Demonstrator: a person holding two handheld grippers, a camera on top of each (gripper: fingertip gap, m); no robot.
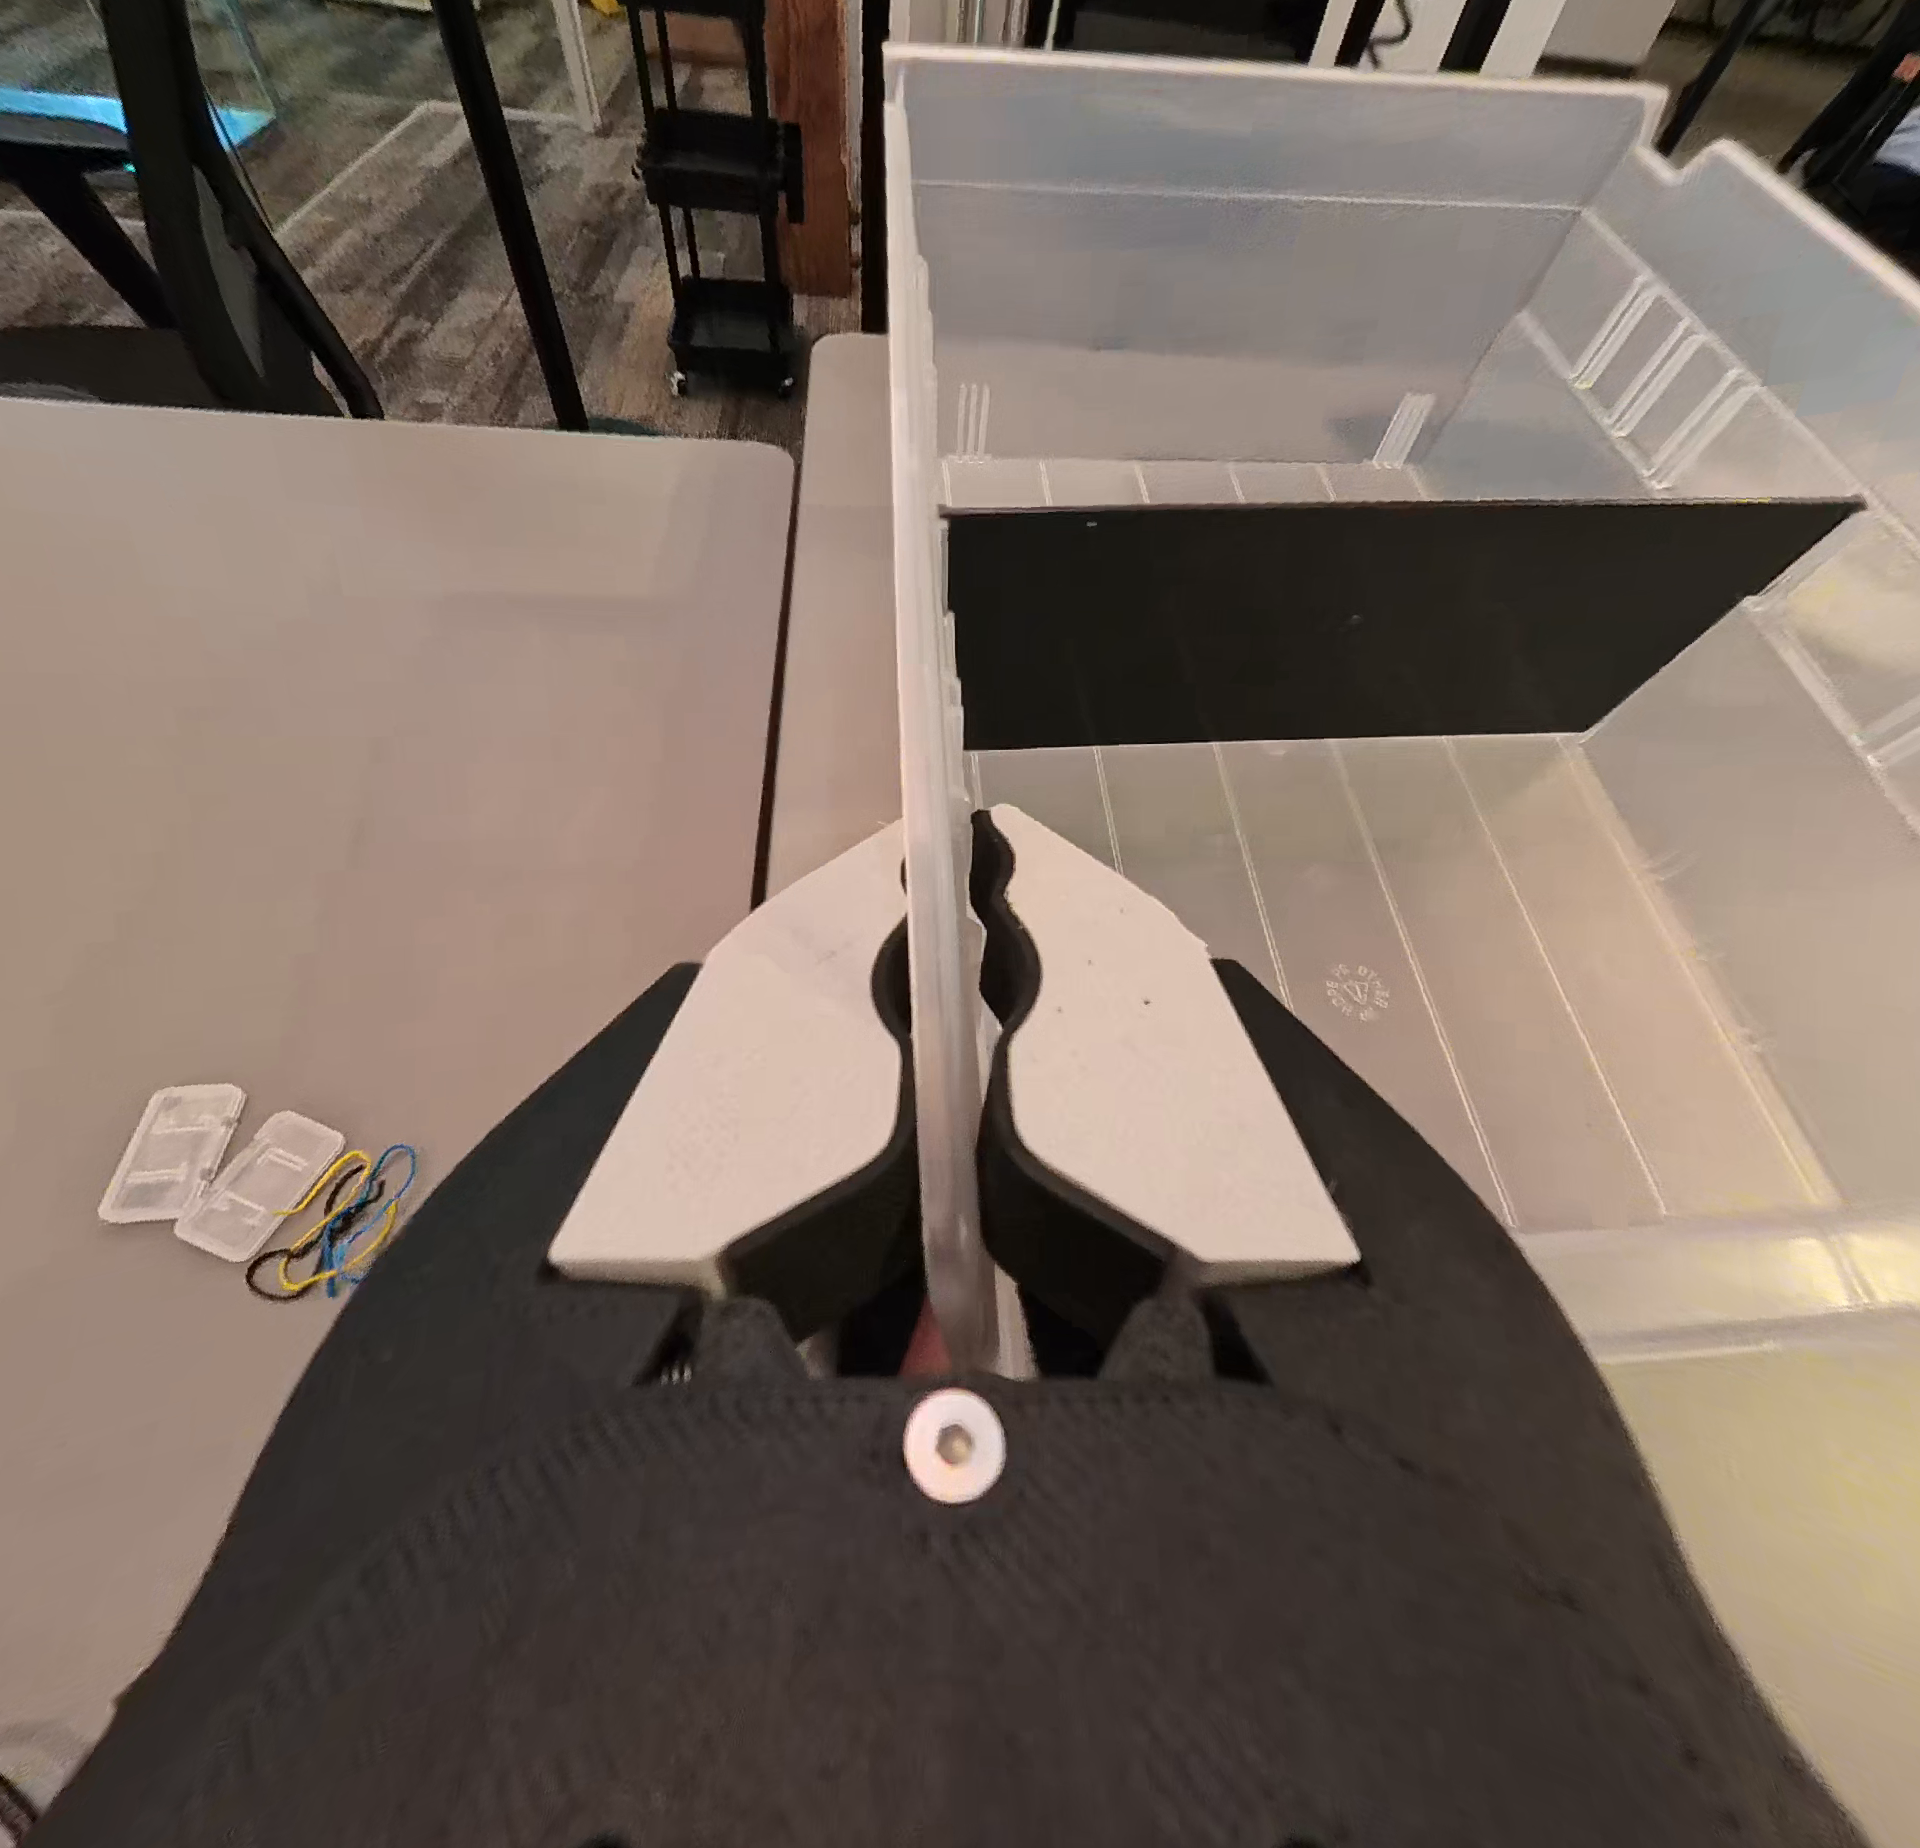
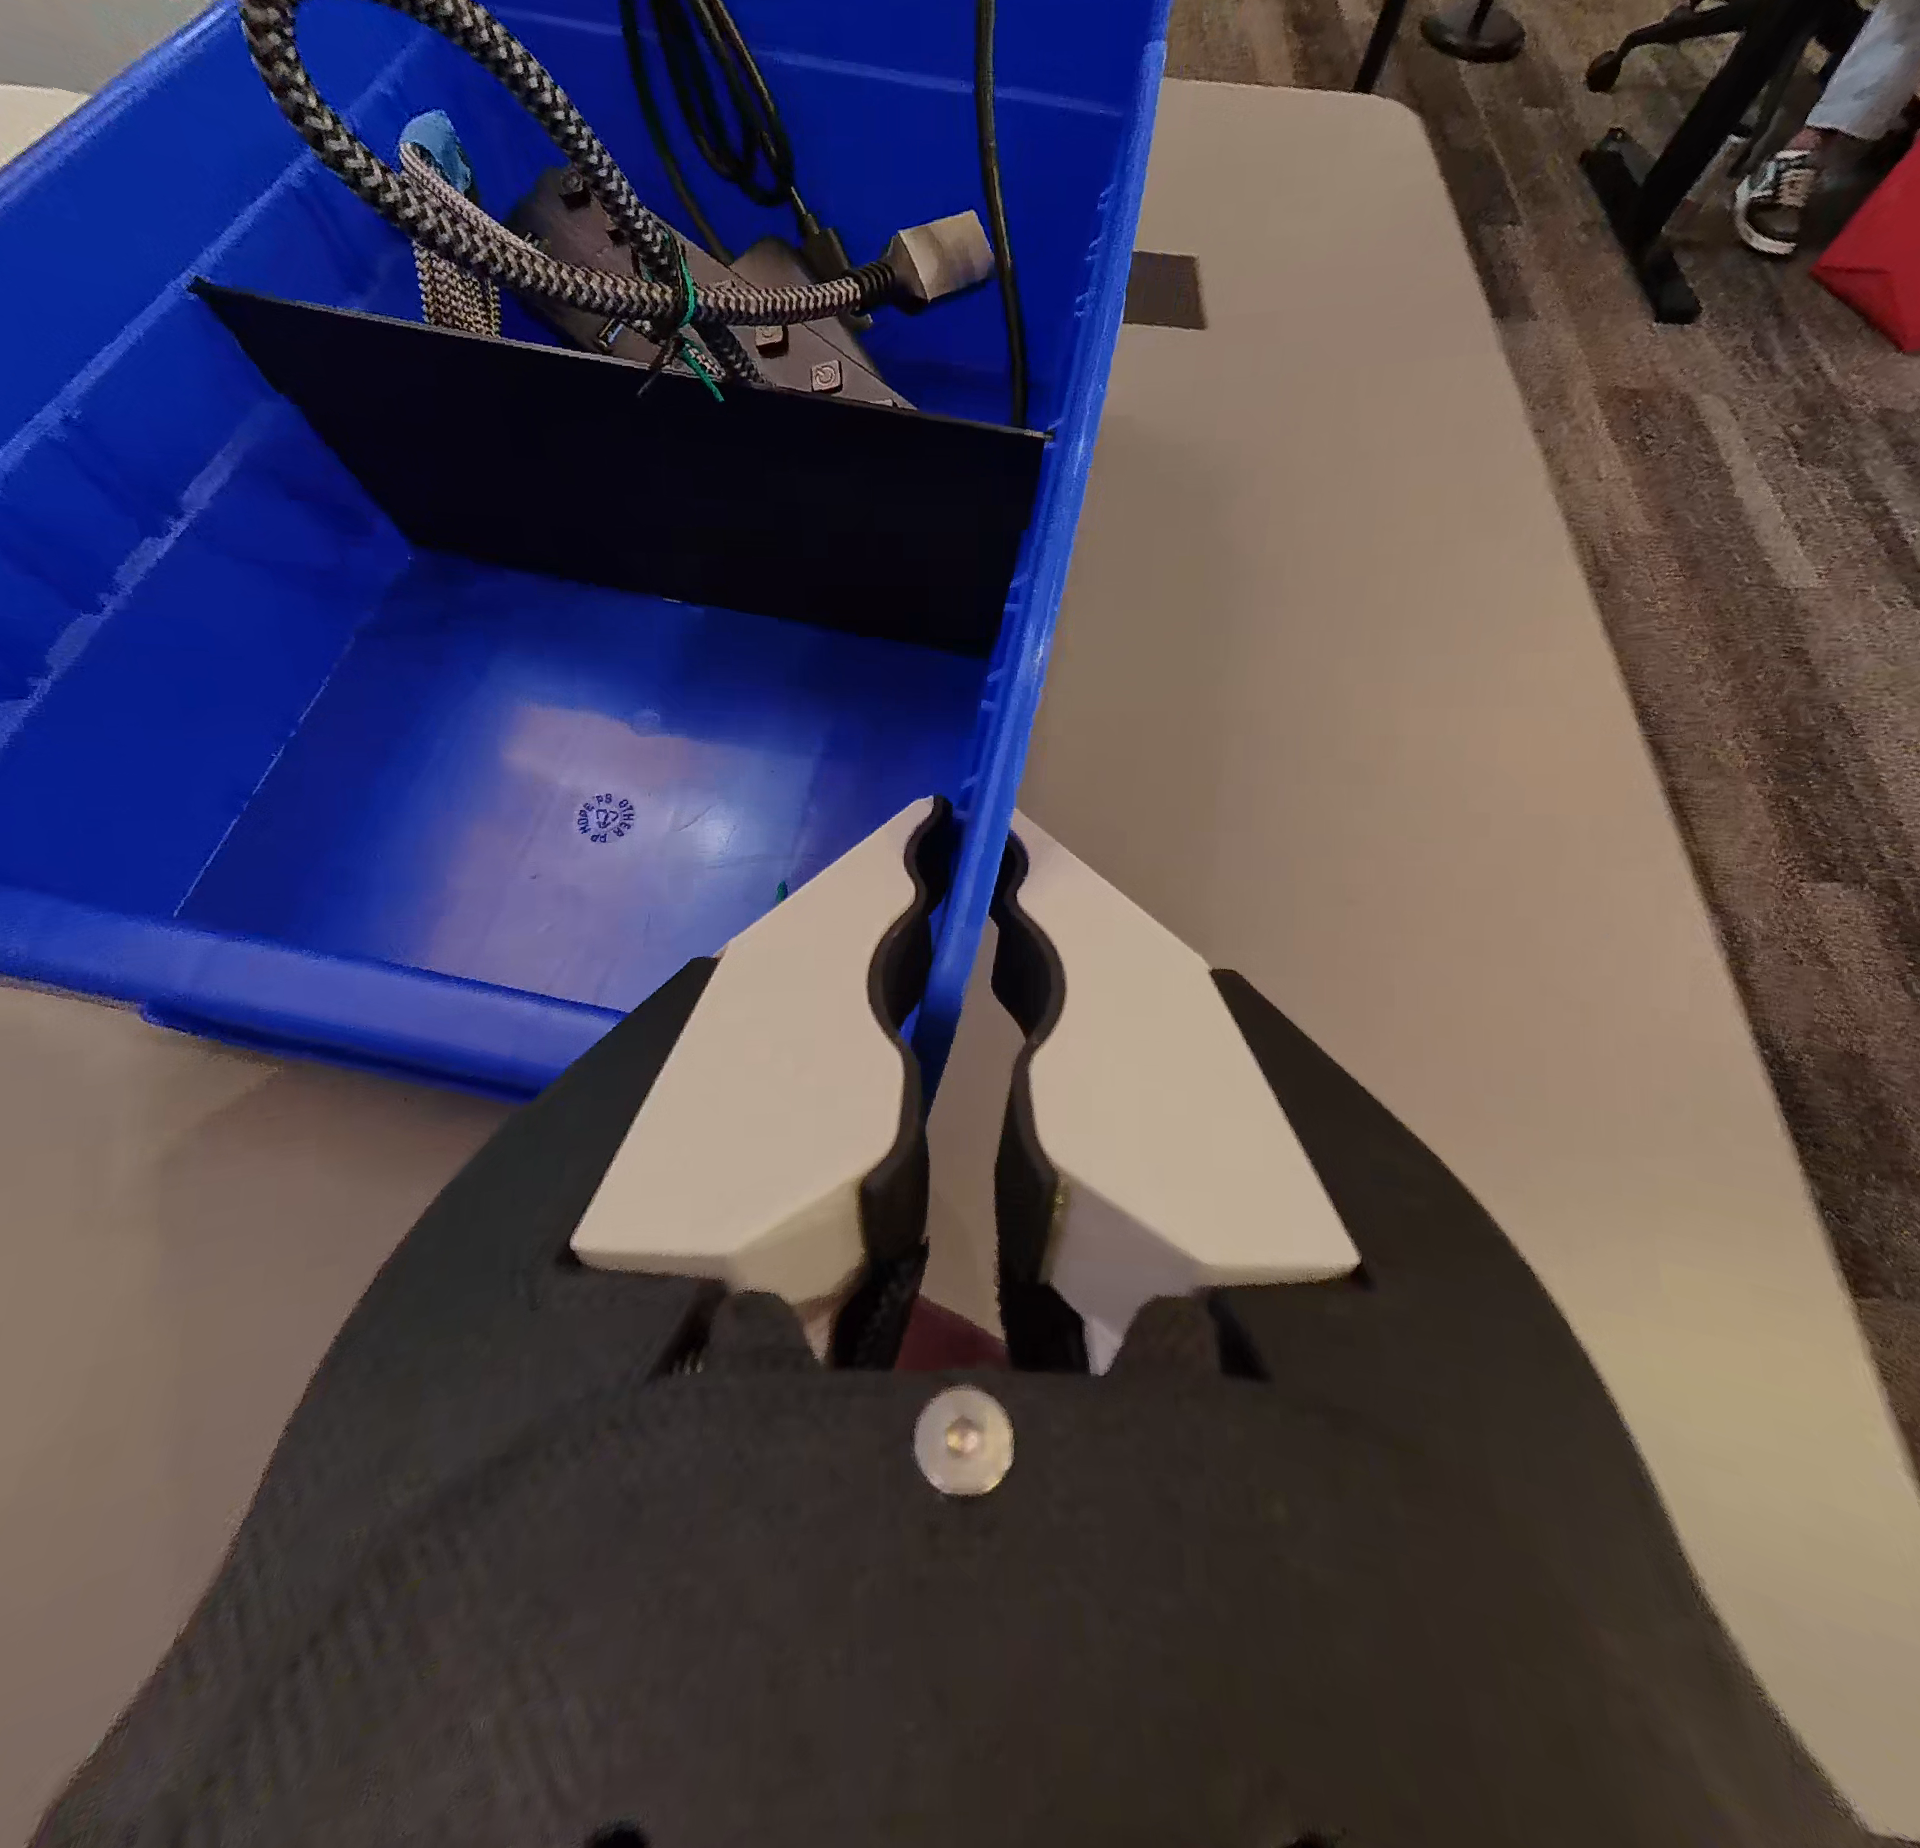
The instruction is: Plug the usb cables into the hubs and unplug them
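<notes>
My left gripper (image 1: 951, 832) is shut on the left wall of a clear plastic bin (image 1: 920, 551). A black divider (image 1: 1351, 624) splits the bin, and both compartments show nothing inside. My right gripper (image 2: 971, 822) is shut on the right wall of a blue bin (image 2: 1081, 448). Behind that bin's black divider (image 2: 675, 489) lie a black hub (image 2: 800, 344), a braided cable (image 2: 416, 188) with a grey plug (image 2: 940, 250), and thin black cables (image 2: 717, 105). The near blue compartment holds nothing I can see.
Both bins stand on grey tables (image 1: 364, 707). Small clear packets and coloured rubber bands (image 1: 260, 1185) lie left of my left gripper. A black cart (image 1: 727, 188) stands beyond the table. A dark patch (image 2: 1169, 286) marks the right table; a person's shoe (image 2: 1771, 198) is on the floor. The gap from one gripper's tips to the other's is roughly 95 cm.
</notes>
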